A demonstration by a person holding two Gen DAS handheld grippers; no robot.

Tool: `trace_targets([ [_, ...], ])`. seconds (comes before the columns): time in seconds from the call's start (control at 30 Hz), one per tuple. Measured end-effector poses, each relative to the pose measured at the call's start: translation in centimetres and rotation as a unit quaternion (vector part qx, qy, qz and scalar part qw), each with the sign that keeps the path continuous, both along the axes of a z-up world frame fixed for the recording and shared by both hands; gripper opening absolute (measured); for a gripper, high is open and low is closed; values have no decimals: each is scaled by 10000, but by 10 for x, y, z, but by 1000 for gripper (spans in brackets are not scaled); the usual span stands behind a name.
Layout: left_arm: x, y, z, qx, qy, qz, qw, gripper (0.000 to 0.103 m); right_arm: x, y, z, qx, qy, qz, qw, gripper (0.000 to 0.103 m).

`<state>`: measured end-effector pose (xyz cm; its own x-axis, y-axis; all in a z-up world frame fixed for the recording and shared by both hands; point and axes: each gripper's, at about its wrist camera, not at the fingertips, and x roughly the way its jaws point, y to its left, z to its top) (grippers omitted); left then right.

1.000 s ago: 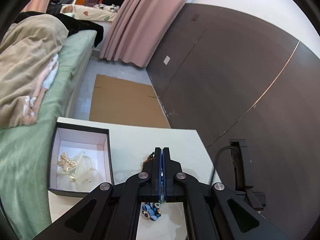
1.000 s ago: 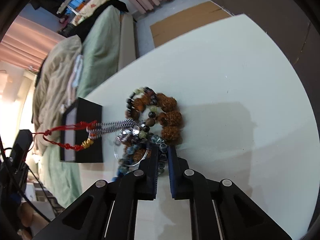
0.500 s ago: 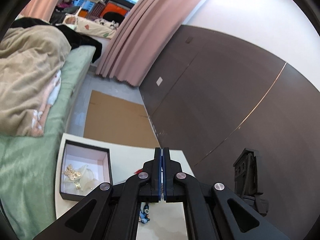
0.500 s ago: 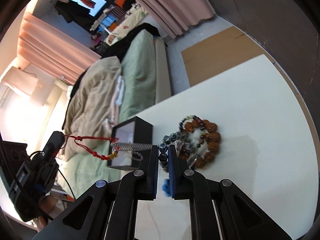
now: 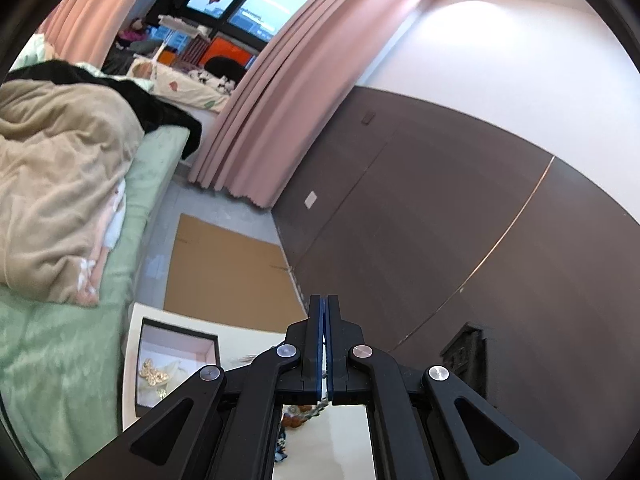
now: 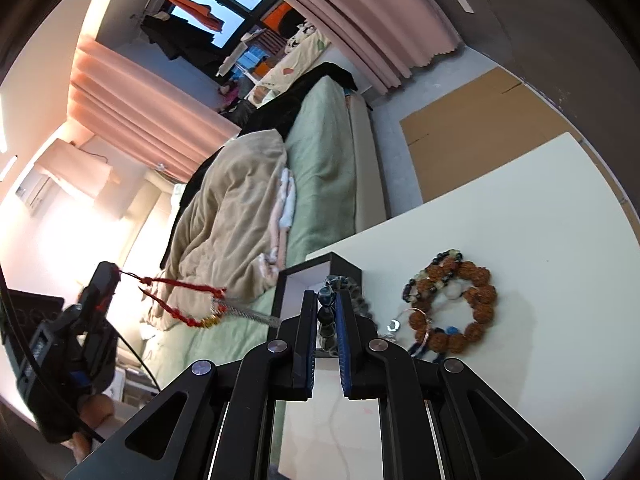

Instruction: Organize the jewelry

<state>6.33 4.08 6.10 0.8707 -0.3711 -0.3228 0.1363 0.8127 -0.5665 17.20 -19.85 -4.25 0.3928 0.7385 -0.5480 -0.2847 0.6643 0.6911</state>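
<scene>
My right gripper [image 6: 323,298] is shut on a dark beaded bracelet [image 6: 325,312] and holds it above the white table, near the black jewelry box [image 6: 344,268]. My left gripper [image 5: 323,308] is shut on a red cord with a silver chain [image 6: 244,314]; it shows in the right wrist view [image 6: 100,280] with the chain stretched between the two grippers. The box [image 5: 214,346] has a pale lining and holds a gold butterfly piece [image 5: 152,374]. A brown seed-bead bracelet [image 6: 476,304] lies on the table with other beaded strands [image 6: 436,264].
The white table [image 6: 540,220] stands beside a bed with a green sheet [image 5: 48,344] and a beige blanket [image 5: 60,168]. Flat cardboard [image 5: 224,272] lies on the floor. A dark panelled wall [image 5: 460,220] runs on the right.
Both grippers have risen well above the table. The right gripper has lifted the dark beaded bracelet out of the pile. The red cord and chain now hang stretched in the air.
</scene>
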Motion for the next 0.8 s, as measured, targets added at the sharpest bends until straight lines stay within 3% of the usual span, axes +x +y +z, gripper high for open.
trace_targets([
  [0.23,-8,6,14,-24,-193,74,9998,0,-2,4,6,255,-134,48,9996,11],
  [0.5,-4,19,7,-45,-37,291,9996,0,-3,21,10,358,-206,212,9989,11],
  [0.8,-24,38,31,-163,-398,508,9978,0,1,49,6,348,-193,441,9982,11],
])
